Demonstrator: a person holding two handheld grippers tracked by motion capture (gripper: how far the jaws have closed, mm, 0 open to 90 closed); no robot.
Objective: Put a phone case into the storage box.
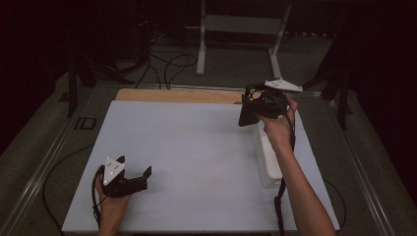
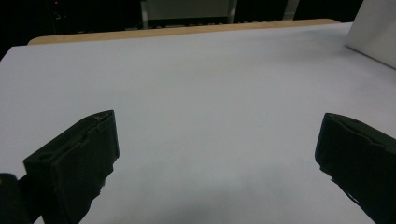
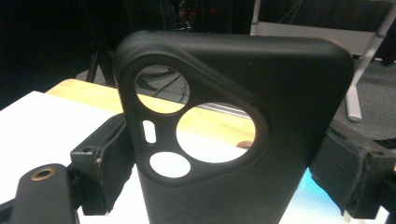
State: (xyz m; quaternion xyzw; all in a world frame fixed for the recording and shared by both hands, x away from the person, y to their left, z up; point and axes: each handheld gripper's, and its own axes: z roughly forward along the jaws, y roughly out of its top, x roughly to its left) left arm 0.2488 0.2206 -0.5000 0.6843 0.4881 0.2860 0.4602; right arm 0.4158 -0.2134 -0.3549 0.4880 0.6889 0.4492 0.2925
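Observation:
A black phone case (image 3: 261, 140) with round camera cut-outs stands upright between the jaws of my right gripper (image 3: 224, 172), which is shut on its two sides. In the high view that gripper (image 1: 253, 110) holds the phone case (image 1: 246, 117) in the air above the far right of the white table (image 1: 196, 147), just beyond a white bin (image 1: 268, 164). My left gripper (image 1: 140, 179) rests low at the near left of the table, open, its jaws wide apart over the bare white surface (image 2: 210, 102) with nothing between them.
The long white bin lies along the table's right side under the right forearm; its corner (image 2: 373, 32) shows at the far right in the left gripper view. A wooden strip (image 1: 177, 95) runs along the far edge. Cables and a metal stand (image 1: 241, 29) sit on the floor beyond.

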